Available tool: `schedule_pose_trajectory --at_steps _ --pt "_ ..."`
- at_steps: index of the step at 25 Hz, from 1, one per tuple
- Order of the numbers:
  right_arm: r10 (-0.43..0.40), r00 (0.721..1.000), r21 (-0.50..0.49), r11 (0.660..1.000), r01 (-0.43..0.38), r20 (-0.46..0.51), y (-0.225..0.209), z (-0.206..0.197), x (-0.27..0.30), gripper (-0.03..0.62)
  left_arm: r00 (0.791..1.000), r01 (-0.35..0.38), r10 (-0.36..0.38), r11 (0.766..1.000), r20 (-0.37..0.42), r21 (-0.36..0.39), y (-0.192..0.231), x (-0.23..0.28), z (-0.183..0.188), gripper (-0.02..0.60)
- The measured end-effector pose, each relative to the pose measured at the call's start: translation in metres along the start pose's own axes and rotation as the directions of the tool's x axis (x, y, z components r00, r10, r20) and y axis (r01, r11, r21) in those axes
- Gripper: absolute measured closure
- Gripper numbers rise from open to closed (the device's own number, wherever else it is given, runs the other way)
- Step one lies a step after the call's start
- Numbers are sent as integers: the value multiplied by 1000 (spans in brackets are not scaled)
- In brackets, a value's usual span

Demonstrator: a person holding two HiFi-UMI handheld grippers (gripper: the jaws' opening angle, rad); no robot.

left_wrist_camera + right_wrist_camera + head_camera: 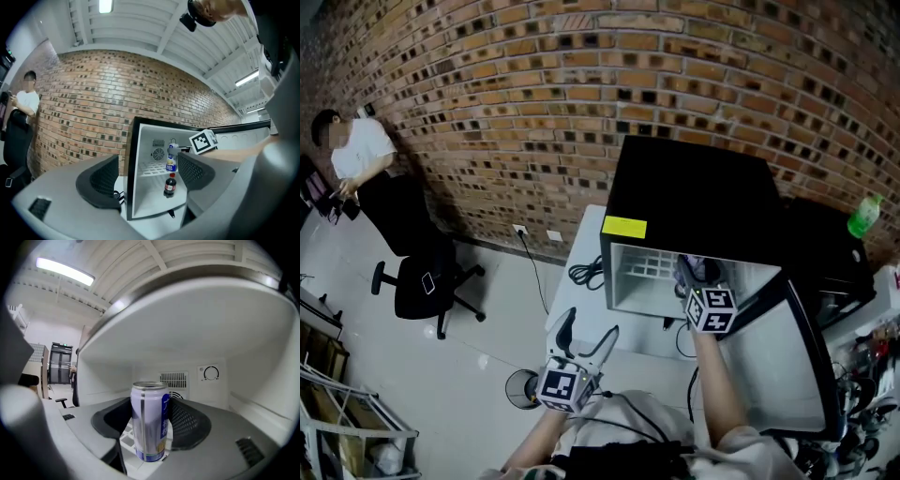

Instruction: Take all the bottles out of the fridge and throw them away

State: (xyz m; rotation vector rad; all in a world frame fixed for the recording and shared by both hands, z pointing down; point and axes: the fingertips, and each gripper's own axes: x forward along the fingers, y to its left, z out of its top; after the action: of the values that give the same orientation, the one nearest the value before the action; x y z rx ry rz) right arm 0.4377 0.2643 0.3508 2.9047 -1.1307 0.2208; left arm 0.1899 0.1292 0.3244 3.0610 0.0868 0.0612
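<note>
Can point(149, 413), blue-and-white, upright, is the drink in hand. It sits between the pads of the right claw point(151, 428), which look pressed on both sides of its lower body, so I read the claw as pinching the can. Can's base looks still on the wire shelf point(152, 168), toward the shelf's right front edge. Fan grille and dial are on the back wall behind it.

Key relation: can's long axis is vertical and the right claw comes in about level, deep inside the fridge point(694, 197). The way out is straight back through the open front toward the person. Judgement: lift slightly off the shelf, then pull back, keeping the can upright and clear of the fridge ceiling just above.

Cola bottle point(170, 186), dark with a red cap, stands upright on the fridge floor, right of middle, below the shelf and the right claw.

Left claw point(147, 177) is spread with nothing between the pads. It is held well back outside the fridge, pointing level at the opening. The right hand is far nearer both drinks, and the left has a free line to the cola bottle.

Fridge door point(778, 366) hangs open to the right. Fridge sits on the white worktop point(581, 253), with a cable coiled by its left side. Throwing away is not yet started.
</note>
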Motion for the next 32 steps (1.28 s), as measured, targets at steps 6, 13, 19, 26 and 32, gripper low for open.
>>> schedule_pose_trajectory --at_steps 6,13,19,26,32 --pt "74 997 15 997 -74 15 34 -3 -60 326 1000 -2 2 1000 -14 -26 -1 5 -5 187" --pt "243 970 13 970 -243 -23 96 -12 -75 326 997 -79 78 993 -12 -83 16 -4 -11 187" --pt "421 897 -12 904 -426 -130 183 -54 -55 326 975 -222 220 969 -30 -112 65 -42 -31 187" --pt "724 586 91 654 -751 -364 337 -150 -49 326 842 -533 515 841 -162 -94 139 -152 -114 187" --pt "784 259 104 378 -920 -564 468 -278 -64 326 671 -736 679 658 -298 -158 185 -260 -207 187"
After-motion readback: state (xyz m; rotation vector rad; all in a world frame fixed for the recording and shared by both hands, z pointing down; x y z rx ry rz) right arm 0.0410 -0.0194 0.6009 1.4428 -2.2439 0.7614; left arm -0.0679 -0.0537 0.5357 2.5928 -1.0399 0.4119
